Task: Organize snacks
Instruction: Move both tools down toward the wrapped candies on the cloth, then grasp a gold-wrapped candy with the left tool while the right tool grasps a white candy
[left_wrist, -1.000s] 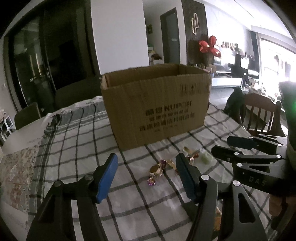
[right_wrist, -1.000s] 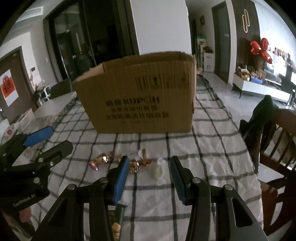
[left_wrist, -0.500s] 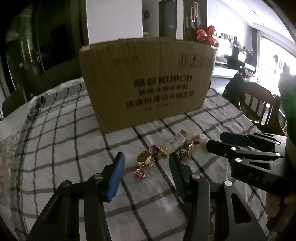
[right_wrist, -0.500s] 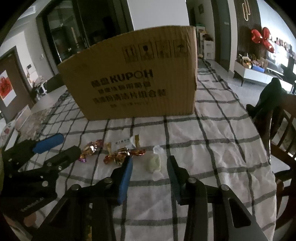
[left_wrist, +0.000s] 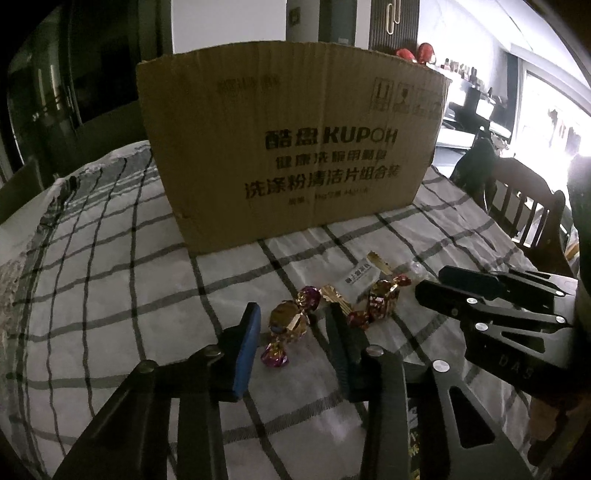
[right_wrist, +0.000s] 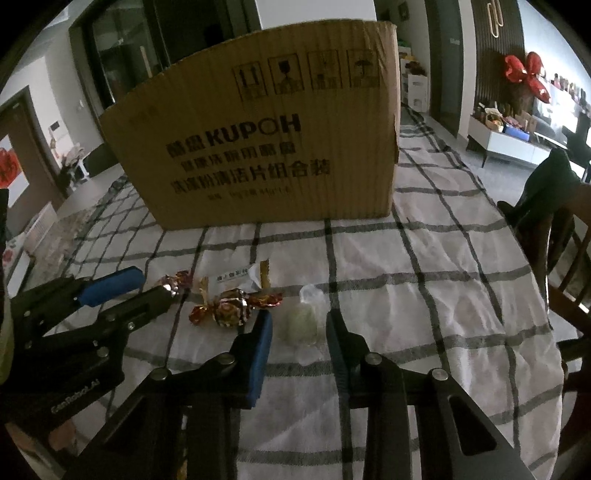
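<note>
Several wrapped candies lie in a row on the checked tablecloth (left_wrist: 110, 295) before a cardboard box (left_wrist: 295, 147). My left gripper (left_wrist: 293, 314) straddles a gold and purple candy (left_wrist: 288, 321). Its jaws are closing, with a gap still on both sides of the candy. My right gripper (right_wrist: 299, 321) straddles a pale candy in clear wrap (right_wrist: 301, 325), jaws closing too, pads not touching it. Between the two lie a red and gold candy (right_wrist: 232, 306) and a white packet (right_wrist: 236, 278). Each gripper shows in the other's view: right gripper (left_wrist: 430, 278), left gripper (right_wrist: 155, 284).
The tall box (right_wrist: 258, 147) stands just behind the candies and hides its own inside. A wooden chair (right_wrist: 554, 229) with dark clothing on it stands at the table's right edge. The cloth runs on to the left and right of the box.
Both grippers have come down and forward toward the candies, and both pairs of jaws have narrowed around a candy. The box now fills more of each view.
</note>
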